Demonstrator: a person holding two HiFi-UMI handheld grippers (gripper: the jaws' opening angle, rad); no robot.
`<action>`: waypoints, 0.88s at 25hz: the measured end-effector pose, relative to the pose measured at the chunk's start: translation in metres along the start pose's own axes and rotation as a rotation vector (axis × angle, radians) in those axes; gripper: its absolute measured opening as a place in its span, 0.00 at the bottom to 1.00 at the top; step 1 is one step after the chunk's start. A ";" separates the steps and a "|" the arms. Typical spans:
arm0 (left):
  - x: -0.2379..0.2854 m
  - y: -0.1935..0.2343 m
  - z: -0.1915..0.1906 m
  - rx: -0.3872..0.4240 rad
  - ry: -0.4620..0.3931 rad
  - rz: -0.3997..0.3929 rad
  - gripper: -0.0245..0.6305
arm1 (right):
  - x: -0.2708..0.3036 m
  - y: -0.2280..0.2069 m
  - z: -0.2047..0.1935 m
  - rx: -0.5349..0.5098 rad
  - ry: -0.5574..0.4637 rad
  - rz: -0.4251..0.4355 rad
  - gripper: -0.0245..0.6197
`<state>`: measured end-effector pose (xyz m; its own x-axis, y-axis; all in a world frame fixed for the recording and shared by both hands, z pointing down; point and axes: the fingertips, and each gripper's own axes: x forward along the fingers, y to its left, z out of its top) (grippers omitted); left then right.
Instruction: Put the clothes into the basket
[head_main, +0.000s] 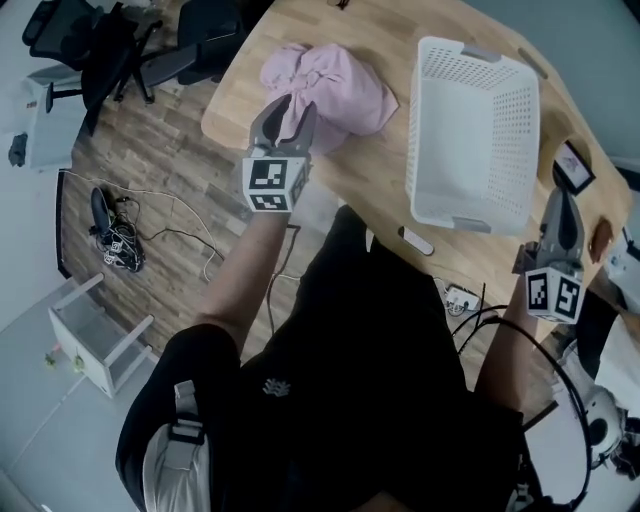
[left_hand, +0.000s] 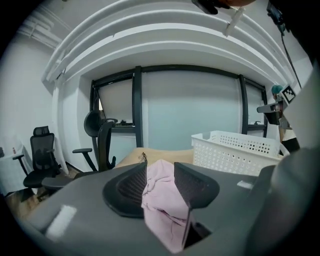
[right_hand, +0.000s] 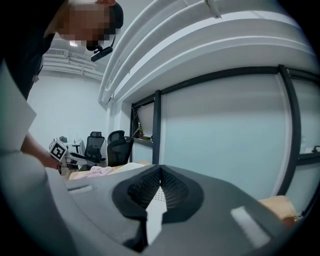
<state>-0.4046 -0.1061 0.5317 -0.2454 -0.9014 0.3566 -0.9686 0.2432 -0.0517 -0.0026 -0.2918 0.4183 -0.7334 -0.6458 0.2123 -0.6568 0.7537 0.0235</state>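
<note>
Pink garment (head_main: 340, 80) heaped on wooden table (head_main: 370, 185), just left of white basket (head_main: 432, 150), which holds no clothes. Left gripper (head_main: 290, 105) at heap's near edge, jaws spread, pink fabric between them, seemingly not pinched. Right gripper (head_main: 562, 200) by basket's right near corner, jaws pressed together, holding nothing.

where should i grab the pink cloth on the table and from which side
Pinch the raised bunched fold at the near-left edge of the cloth, coming down from above. It lies crumpled, so folds stand up there, and the left hand-held gripper hangs open over that edge.
</note>
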 end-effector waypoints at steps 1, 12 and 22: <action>0.007 0.005 -0.007 -0.010 0.021 -0.003 0.33 | 0.003 0.000 0.003 -0.009 0.000 -0.006 0.04; 0.082 0.041 -0.075 -0.086 0.168 -0.030 0.42 | 0.027 -0.006 -0.002 -0.054 0.043 -0.083 0.04; 0.101 0.056 -0.083 -0.241 0.163 0.007 0.28 | 0.036 0.003 -0.013 -0.041 0.064 -0.071 0.04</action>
<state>-0.4803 -0.1540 0.6425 -0.2240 -0.8348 0.5029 -0.9245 0.3452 0.1614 -0.0287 -0.3108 0.4384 -0.6715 -0.6898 0.2707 -0.6983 0.7113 0.0801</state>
